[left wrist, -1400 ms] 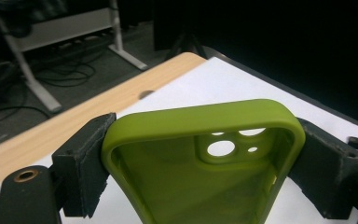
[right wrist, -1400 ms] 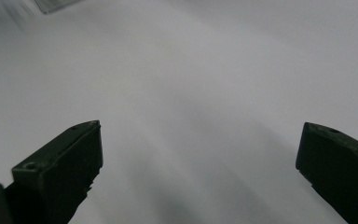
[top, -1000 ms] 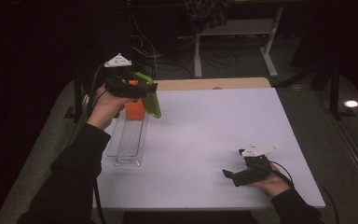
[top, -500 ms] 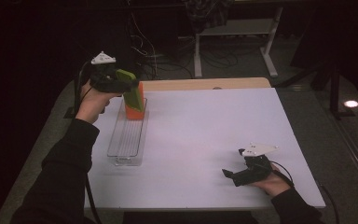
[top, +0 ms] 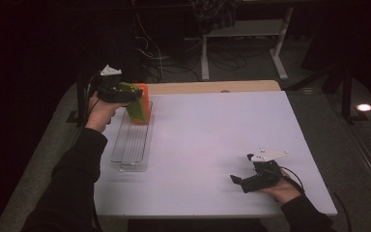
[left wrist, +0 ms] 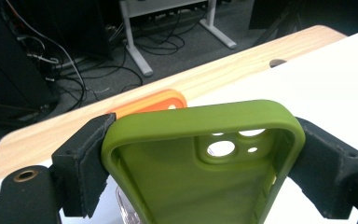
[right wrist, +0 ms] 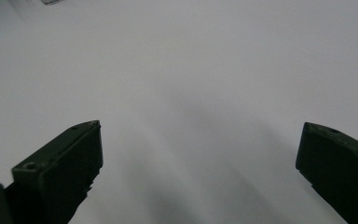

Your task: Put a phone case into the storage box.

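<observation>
From the high view, my left tool (top: pixel 134 99) gripped a green phone case (top: pixel 136 105) over the far end of a clear rack (top: pixel 131 145) on the white worktop (top: pixel 212 145), with an orange case (top: pixel 145 102) standing just behind it. My right tool (top: pixel 244 182) rested near the worktop's near edge — jaws apart, nothing in them.

In the left gripper view, both pads (left wrist: pixel 81 163) pressed the green case's sides, camera cut-outs facing me.

The right gripper view showed spread jaws over bare worktop.
</observation>
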Available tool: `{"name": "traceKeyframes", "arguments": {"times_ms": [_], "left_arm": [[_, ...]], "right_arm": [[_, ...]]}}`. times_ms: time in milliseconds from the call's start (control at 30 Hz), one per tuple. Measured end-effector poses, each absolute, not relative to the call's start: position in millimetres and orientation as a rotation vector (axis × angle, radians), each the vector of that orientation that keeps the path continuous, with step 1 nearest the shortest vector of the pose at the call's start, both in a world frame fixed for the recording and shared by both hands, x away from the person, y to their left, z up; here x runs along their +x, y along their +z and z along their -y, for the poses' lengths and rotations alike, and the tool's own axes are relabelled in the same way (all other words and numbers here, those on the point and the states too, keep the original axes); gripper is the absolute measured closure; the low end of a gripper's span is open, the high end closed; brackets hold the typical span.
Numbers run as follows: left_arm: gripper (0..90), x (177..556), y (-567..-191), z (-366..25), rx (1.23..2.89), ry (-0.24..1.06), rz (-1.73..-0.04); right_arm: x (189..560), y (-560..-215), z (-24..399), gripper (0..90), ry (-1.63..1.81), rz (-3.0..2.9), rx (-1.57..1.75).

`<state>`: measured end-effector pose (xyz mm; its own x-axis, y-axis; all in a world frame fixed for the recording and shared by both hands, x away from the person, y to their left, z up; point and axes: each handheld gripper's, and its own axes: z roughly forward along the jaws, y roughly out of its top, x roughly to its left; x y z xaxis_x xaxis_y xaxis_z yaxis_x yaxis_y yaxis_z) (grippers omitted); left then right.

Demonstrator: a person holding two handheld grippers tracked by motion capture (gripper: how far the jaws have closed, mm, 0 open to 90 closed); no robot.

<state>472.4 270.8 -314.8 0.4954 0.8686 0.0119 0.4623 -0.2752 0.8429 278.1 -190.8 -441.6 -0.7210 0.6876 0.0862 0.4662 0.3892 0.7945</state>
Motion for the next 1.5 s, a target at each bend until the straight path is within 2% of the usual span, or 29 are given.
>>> {"name": "traceKeyframes", "arguments": {"times_ms": [733,1200,1500], "left_arm": [[13.8,483.6,-351.6,-260.7,1.982,0.656,-1.188],[12.9,489.7,-356.6,-258.4,1.934,0.670,-1.216],[6.4,491.0,-355.8,-261.5,1.909,0.649,-1.215]], "right_arm": [[277.6,-440.9,191.4,0.0,1.251,-2.396,1.015],[277.2,-440.9,191.3,0.0,1.253,-2.402,1.017],[277.1,-440.9,191.2,0.0,1.252,-2.404,1.017]]}}
